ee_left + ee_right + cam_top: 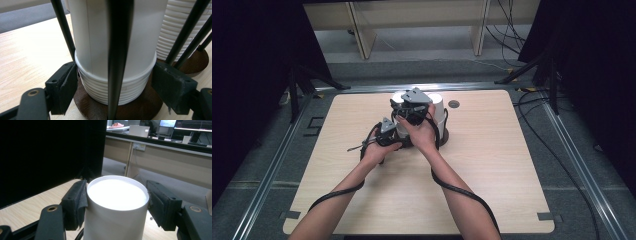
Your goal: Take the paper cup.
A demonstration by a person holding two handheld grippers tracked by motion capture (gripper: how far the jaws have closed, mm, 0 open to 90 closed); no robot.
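— What does the high view give you?

— The desk (492,175), pale wood, and near its middle a white stack (438,109) of cups. Both my hands are on it. My left gripper (388,134) sits low at the near side, and my right gripper (413,111) is higher, at the top of the stack.

— And the left gripper view?

— I look straight at the stack (92,50), cups upside down with their rims piled at the bottom. It stands on a round brown base (140,107) with black rods (120,50) rising around it. My left fingers (65,87) are half closed, one pad on each side of the rims, and both touch them, so I hold the stack low down. A second stack (175,27) stands just beside it on its own base (198,61).

— The right gripper view?

— The top cup (116,202), its bottom facing up, sits between my right fingers (75,202). They are drawn in narrow, and both pads press on its wall just under the upper edge. The desk (27,210) shows below it on the left.
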